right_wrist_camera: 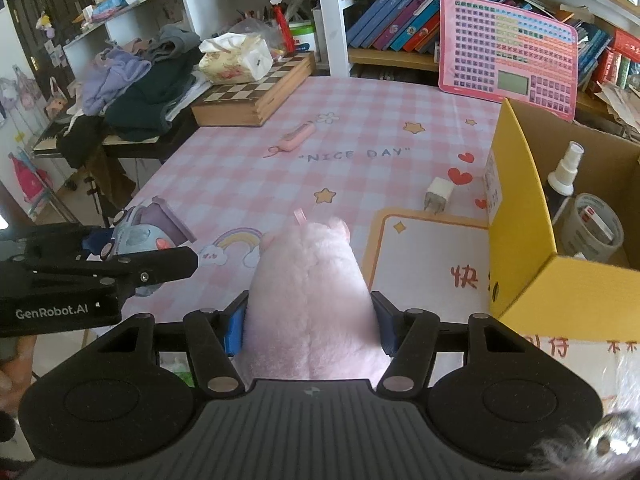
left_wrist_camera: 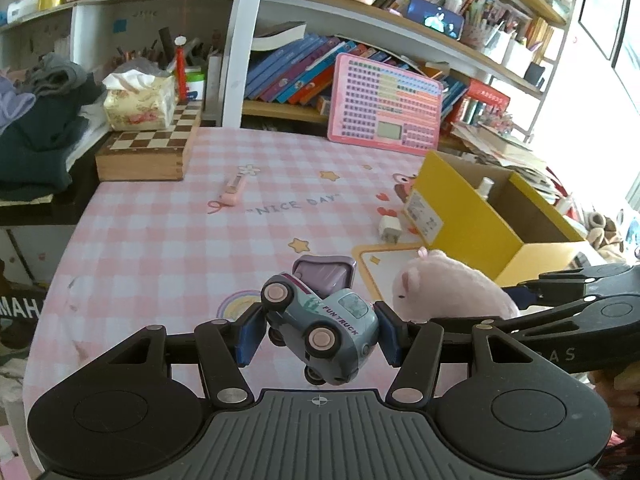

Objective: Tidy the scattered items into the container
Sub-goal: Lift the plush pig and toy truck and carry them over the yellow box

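Gripping a toy truck (left_wrist_camera: 320, 332), the left gripper (left_wrist_camera: 320, 336) had its blue pads pressed on both sides of the body, w/ the truck tilted nose-down and lifted off the table, its purple tipper bed pointing up and away. Right beside it, the right gripper (right_wrist_camera: 310, 320) was clamped on a pink plush pig (right_wrist_camera: 308, 292), pads sunk into the fur on either side, the pig's head pointing away from the camera; in the left wrist view the pig (left_wrist_camera: 452, 288) sat just right of the truck, and in the right wrist view the truck (right_wrist_camera: 140, 236) showed at the left edge behind the other gripper's black fingers. Both hung over a pink checked tablecloth (left_wrist_camera: 160, 240) printed w/ "NICE DAY". A bit further out, a white charger plug (right_wrist_camera: 439, 196) lay on the cloth near the yellow cardboard box (right_wrist_camera: 520, 208), which stood open at the right w/ a spray bottle (right_wrist_camera: 564, 172) and a tape roll (right_wrist_camera: 596, 232) inside. Mid-table lay a small pink item (right_wrist_camera: 298, 136), prob. a cutter or clip, too small to tell. Beyond it, a chessboard box (left_wrist_camera: 148, 152) carried a tissue pack (left_wrist_camera: 140, 100), and a pink keyboard toy (left_wrist_camera: 386, 104) leaned against the bookshelf at the back.
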`<state>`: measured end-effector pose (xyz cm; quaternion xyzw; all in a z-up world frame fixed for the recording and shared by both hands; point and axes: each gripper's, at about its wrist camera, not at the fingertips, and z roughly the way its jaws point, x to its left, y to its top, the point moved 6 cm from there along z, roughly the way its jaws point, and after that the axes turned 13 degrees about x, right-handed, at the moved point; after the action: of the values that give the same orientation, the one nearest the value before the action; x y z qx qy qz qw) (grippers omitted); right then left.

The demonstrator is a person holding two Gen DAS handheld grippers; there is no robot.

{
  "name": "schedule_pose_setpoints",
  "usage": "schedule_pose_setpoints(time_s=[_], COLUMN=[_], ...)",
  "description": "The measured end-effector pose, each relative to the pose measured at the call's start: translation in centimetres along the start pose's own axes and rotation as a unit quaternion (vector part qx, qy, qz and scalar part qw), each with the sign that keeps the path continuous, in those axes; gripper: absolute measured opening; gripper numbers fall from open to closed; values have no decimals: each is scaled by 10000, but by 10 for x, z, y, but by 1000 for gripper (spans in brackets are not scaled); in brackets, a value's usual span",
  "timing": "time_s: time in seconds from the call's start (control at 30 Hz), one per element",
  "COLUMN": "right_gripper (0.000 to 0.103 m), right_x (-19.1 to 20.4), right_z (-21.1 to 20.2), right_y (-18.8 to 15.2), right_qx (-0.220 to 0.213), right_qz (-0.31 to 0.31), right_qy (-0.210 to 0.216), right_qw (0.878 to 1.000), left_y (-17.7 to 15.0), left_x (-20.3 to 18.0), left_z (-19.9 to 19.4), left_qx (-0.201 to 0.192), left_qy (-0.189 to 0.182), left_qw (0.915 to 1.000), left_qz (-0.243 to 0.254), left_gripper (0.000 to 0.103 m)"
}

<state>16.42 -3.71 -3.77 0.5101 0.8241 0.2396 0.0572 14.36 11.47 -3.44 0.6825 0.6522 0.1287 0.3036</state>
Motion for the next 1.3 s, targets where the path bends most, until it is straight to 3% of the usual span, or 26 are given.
schedule_pose_setpoints(time_s=[0.67,1.3], right_gripper=[58,58], right_x=[-27,-95], right_z=[-35,-72], right_y=[-66,-103], right_qx=[84,-31], right_qz=[549,1415], right_qy=[-397,-807], right_qw=[9977,9866], left_y=[-24,-15], left_x=[-51,-130], left_z=[-10,7], left_qx=[234,382], left_qy=[-651,-1178], left_qw=[9969,9859], left_qz=[382,1122], left_gripper=[57,57])
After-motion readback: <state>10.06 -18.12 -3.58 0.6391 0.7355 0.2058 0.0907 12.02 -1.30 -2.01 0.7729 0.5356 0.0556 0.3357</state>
